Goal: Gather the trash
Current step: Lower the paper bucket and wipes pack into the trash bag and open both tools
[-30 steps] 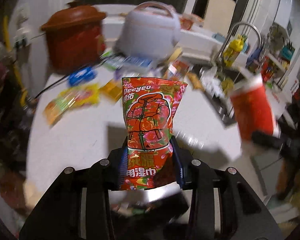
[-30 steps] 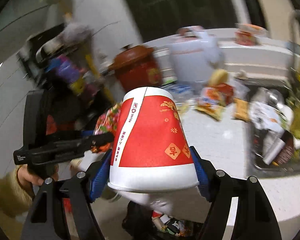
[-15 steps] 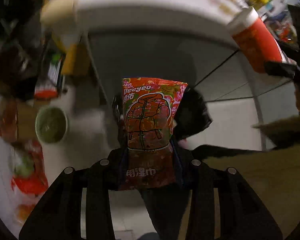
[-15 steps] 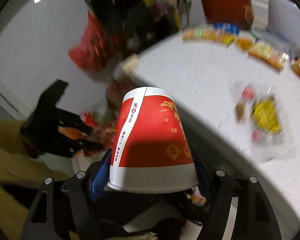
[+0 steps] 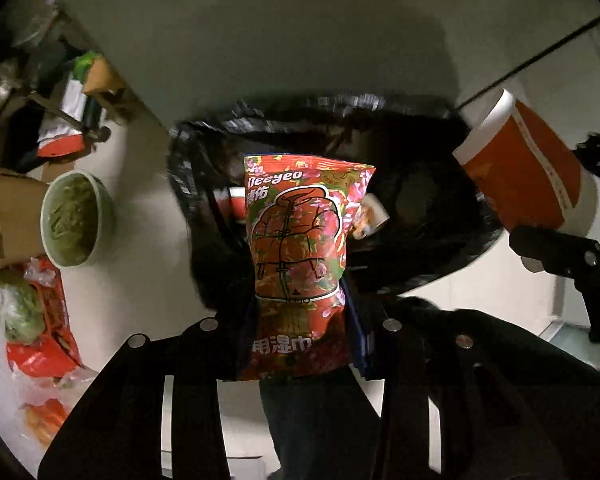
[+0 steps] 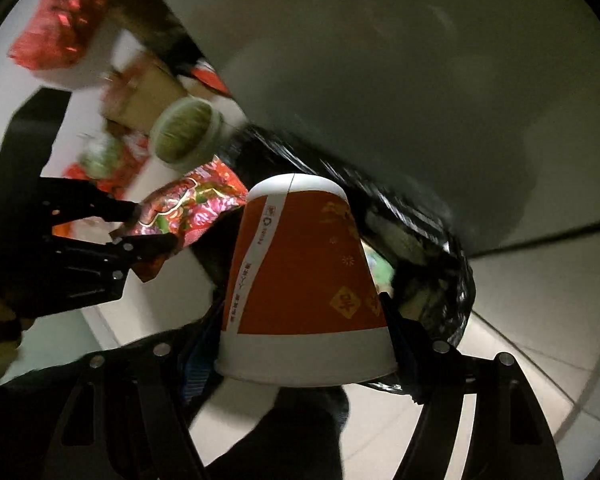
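My left gripper [image 5: 300,320] is shut on a red flowered wet-wipe packet [image 5: 300,248] and holds it over the open black trash bag [image 5: 412,208] on the floor. My right gripper [image 6: 306,320] is shut on a red and white paper cup [image 6: 300,280], held upside down over the same bag [image 6: 428,248]. The cup also shows at the right of the left wrist view [image 5: 528,172]. The packet [image 6: 192,208] and the left gripper [image 6: 140,236] show at the left of the right wrist view.
A green bowl of food scraps [image 5: 76,220] stands on the floor left of the bag, by a cardboard box [image 5: 12,220] and red wrappers [image 5: 48,340]. The grey cabinet front [image 5: 300,40] rises behind the bag. Tiled floor [image 6: 540,320] lies to the right.
Both grippers have swung down from the countertop to the floor and come in over the black trash bag, still holding the packet and the cup.
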The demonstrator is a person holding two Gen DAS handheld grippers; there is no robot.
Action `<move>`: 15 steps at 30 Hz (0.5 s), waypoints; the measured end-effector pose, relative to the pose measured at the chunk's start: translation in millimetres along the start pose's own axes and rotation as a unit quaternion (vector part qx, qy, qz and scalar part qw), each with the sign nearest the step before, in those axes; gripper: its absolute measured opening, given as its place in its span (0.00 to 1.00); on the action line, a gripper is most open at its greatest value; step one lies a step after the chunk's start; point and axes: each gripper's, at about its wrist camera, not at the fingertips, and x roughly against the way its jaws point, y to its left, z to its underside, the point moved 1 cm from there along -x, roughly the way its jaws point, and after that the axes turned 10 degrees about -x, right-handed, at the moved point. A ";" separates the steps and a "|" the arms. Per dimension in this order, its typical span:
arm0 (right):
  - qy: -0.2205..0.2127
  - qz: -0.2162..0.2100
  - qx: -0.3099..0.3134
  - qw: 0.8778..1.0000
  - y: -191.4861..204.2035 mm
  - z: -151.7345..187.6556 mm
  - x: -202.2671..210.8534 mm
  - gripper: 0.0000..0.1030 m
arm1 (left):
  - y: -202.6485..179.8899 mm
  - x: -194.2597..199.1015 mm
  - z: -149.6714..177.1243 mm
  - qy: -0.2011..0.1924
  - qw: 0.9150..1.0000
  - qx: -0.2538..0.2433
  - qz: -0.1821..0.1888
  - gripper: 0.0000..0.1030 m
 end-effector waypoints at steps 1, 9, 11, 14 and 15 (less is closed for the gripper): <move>0.007 0.012 -0.008 1.000 -5.3 1.1 -17.3 0.70 | 0.0 -15.4 -4.3 0.007 1.000 -0.003 -0.003 0.36; 0.022 0.047 -0.059 0.997 -34.3 -6.8 -95.3 0.77 | 13.3 -88.9 -19.4 0.053 0.998 0.005 -0.037 0.46; 0.020 0.052 -0.071 0.996 -39.7 -9.4 -107.2 0.76 | 19.1 -101.2 -19.7 0.061 0.997 0.010 -0.051 0.61; 0.023 0.055 -0.090 0.994 -48.5 -12.9 -122.4 0.83 | 24.5 -114.2 -22.6 0.068 0.996 0.016 -0.060 0.64; 0.025 0.057 -0.094 0.994 -50.5 -14.0 -126.6 0.84 | 25.6 -119.4 -23.9 0.078 0.995 0.015 -0.068 0.67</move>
